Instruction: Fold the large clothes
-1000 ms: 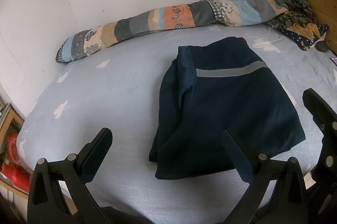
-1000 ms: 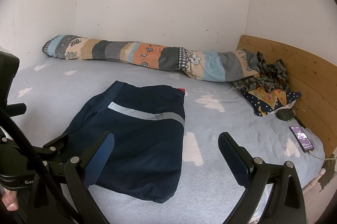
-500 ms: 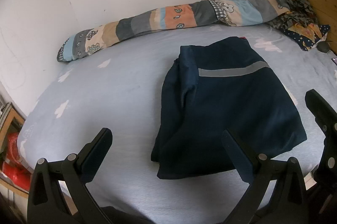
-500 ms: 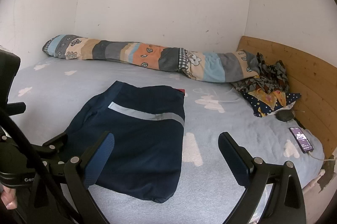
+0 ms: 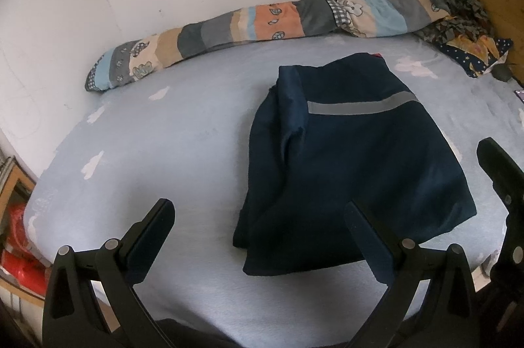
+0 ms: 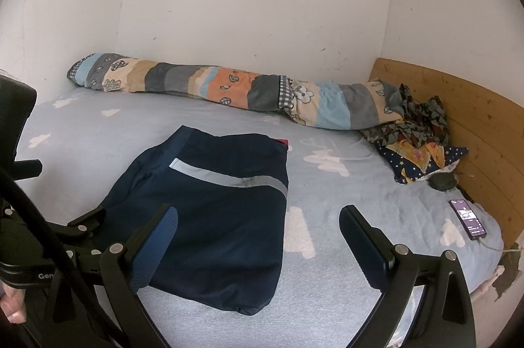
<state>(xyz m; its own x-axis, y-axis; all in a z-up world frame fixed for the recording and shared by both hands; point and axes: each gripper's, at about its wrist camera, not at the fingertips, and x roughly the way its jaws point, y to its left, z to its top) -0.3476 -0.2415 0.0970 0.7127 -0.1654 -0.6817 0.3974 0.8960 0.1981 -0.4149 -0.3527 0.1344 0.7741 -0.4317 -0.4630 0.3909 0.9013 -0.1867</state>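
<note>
Navy garment with grey stripe laid folded flat on light-blue bed sheet, near sheet's front edge. Left gripper held above front edge of sheet, jaws spread wide, nothing gripped. Right gripper likewise spread wide and empty, held over garment's near right corner. Rolled patchwork blanket seen along wall beyond garment. Phone seen on sheet, well right of garment, beside wooden headboard.

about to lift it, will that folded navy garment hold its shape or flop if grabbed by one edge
Likely floppy: the navy garment lies limp, with soft creases along its left side. Its layers seem loose, so a one-edge lift would probably unfold it. The sheen hints at somewhat slippery cloth.
</note>
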